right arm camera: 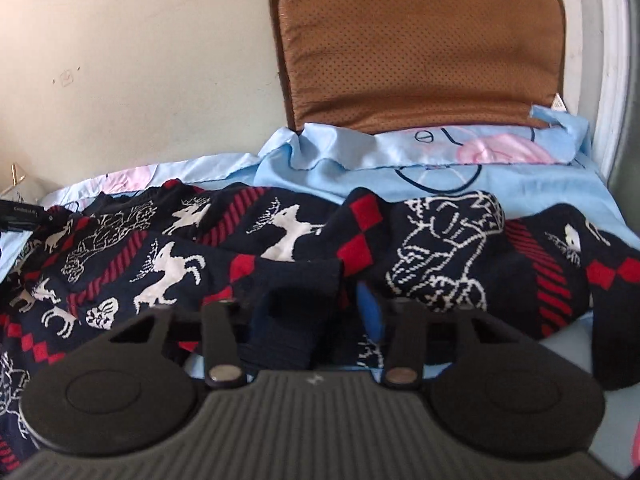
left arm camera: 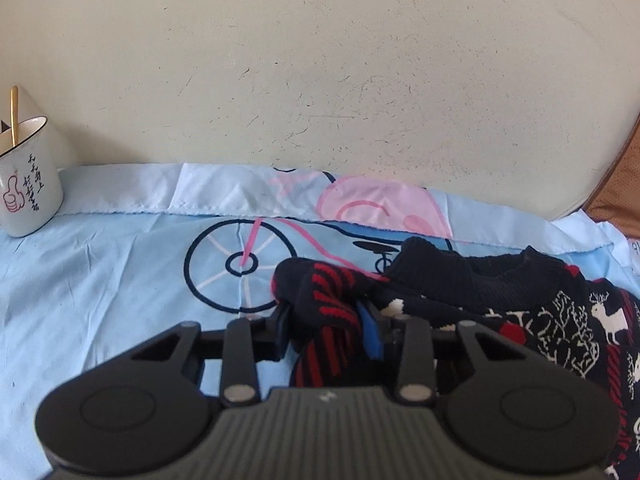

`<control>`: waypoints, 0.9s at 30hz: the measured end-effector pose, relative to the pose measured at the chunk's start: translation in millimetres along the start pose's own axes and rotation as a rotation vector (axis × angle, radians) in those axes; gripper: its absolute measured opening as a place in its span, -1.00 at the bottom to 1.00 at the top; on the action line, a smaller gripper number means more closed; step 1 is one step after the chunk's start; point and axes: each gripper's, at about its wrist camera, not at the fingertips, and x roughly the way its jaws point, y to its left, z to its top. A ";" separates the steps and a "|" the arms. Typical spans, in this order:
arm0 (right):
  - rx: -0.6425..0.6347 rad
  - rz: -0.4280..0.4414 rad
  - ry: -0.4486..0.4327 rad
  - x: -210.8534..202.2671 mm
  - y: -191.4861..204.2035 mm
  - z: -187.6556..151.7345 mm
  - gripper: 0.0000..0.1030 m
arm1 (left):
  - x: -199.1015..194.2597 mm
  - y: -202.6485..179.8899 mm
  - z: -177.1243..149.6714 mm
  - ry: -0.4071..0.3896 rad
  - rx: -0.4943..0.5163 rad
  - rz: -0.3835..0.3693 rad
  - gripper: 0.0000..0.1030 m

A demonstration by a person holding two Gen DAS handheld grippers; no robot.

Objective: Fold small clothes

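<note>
Left wrist view. My left tongs [left arm camera: 328, 316] are closed on a bunched fold of the sweater [left arm camera: 500, 300], a navy knit with red stripes and white reindeer. The striped part sits pinched between the two fingers, with the blue pad [left arm camera: 370, 332] of the right-hand finger pressed against it. The sweater lies crumpled at centre and right of this view, ribbed collar facing up and away from the camera. It rests on a light blue cloth [left arm camera: 100, 272] printed with a bicycle wheel and a pink figure. I cannot tell what surface is under the cloth. A white mug [left arm camera: 28, 184] with a thumbs-up drawing and black characters stands at the far left, on the cloth's edge, well apart from the sweater. A gold spoon handle [left arm camera: 14, 116] sticks up out of it. Behind everything is a scuffed cream wall [left arm camera: 320, 60].

Right wrist view. My right tongs [right arm camera: 320, 320] grip a dark navy fold of the same sweater. The fabric fills the gap between the fingers, and a blue pad [right arm camera: 370, 312] shows on the right-hand finger against it. The sweater spreads across the whole width of the view, rumpled, on the blue cloth. A brown cushion [right arm camera: 420, 40] stands upright at the back right, with the cloth's far edge bunched at its base.
</note>
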 end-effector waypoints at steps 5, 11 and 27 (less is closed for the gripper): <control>-0.053 0.004 -0.066 -13.1 10.2 -0.5 -0.92 | -8.8 5.3 -5.8 -0.059 -0.034 -0.010 -0.48; 0.014 -0.056 -0.259 -29.9 3.5 30.7 -0.92 | -5.3 20.4 -12.2 -0.090 -0.184 -0.018 -0.48; 0.598 0.274 -0.089 -20.1 -39.2 5.5 -0.49 | -46.4 47.8 -15.1 -0.262 -0.365 -0.044 -0.08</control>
